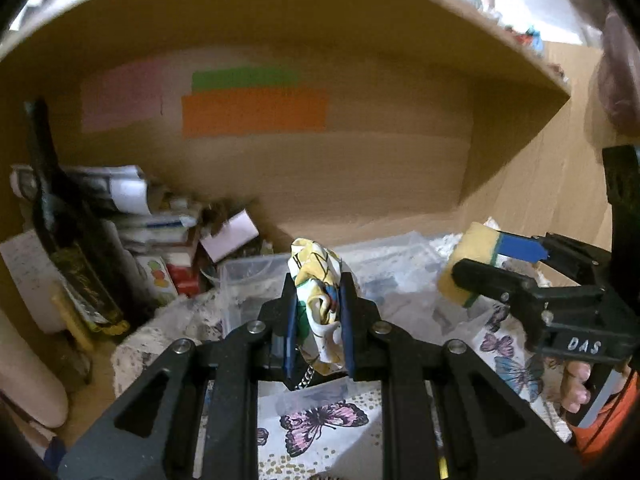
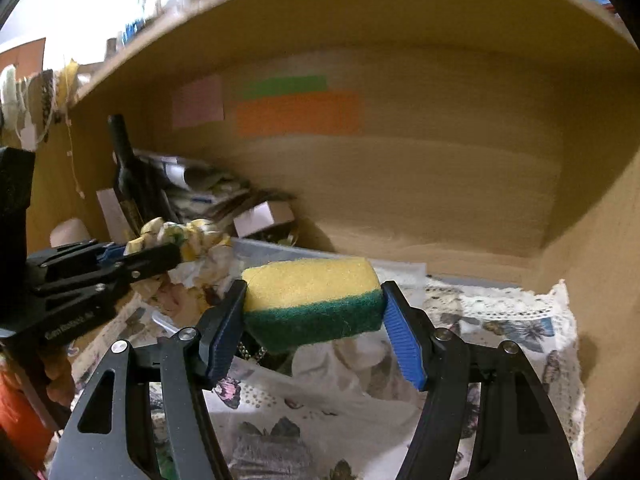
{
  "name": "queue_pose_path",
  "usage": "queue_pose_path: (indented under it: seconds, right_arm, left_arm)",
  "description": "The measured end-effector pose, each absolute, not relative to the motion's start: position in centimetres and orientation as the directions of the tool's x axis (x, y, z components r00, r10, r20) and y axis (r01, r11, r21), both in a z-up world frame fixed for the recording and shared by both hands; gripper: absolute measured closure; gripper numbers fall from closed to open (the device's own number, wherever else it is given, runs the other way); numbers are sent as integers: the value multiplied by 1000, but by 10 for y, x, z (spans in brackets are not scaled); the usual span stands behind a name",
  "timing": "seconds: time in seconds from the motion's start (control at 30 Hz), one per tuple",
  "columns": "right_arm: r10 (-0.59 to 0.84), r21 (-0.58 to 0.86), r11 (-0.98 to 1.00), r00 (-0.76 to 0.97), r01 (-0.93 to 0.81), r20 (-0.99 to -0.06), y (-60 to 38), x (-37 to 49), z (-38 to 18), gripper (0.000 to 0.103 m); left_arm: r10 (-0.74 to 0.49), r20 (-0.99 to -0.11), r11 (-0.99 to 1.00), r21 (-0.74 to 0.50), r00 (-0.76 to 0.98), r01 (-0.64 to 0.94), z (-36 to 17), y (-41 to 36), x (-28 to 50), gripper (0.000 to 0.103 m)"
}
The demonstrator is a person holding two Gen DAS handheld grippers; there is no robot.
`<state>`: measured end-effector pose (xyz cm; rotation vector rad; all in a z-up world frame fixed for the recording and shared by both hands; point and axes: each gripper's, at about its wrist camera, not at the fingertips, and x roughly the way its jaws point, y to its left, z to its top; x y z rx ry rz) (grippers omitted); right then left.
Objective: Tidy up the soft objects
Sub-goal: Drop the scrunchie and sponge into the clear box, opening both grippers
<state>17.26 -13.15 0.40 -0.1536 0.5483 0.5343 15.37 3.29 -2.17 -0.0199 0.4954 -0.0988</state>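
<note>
My left gripper [image 1: 318,308] is shut on a crumpled yellow-and-white patterned cloth [image 1: 316,276] and holds it above a clear plastic bin [image 1: 248,276]. In the right wrist view the left gripper [image 2: 160,254] enters from the left with the cloth [image 2: 192,240] bunched at its tips. My right gripper [image 2: 314,312] is shut on a yellow sponge with a green scrub layer [image 2: 312,300], held level above the bin's far rim [image 2: 280,248]. In the left wrist view the right gripper [image 1: 492,264] and the sponge [image 1: 472,264] are at the right.
All of this is inside a wooden shelf compartment [image 1: 360,168] with coloured paper on its back wall. A butterfly-print lace cloth [image 2: 500,320] covers the shelf floor. A dark bottle [image 1: 68,260], stacked papers and small boxes [image 1: 168,224] crowd the left side.
</note>
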Motion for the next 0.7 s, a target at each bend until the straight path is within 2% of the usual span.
queue_pose_path:
  seconds: [0.3, 0.47, 0.7]
  right_arm:
    - [401, -19, 838, 640, -545, -656, -106, 202, -39, 40]
    - [374, -35, 835, 613, -549, -696, -100, 210, -55, 38]
    - [368, -36, 836, 608, -547, -703, -101, 211, -56, 31]
  left_arm:
    - [-98, -590, 995, -45, 801, 89, -60, 33, 191, 85]
    - [-69, -617, 997, -14, 784, 77, -70, 30, 196, 84]
    - [-28, -596, 998, 29, 802, 56, -65, 28, 187, 61]
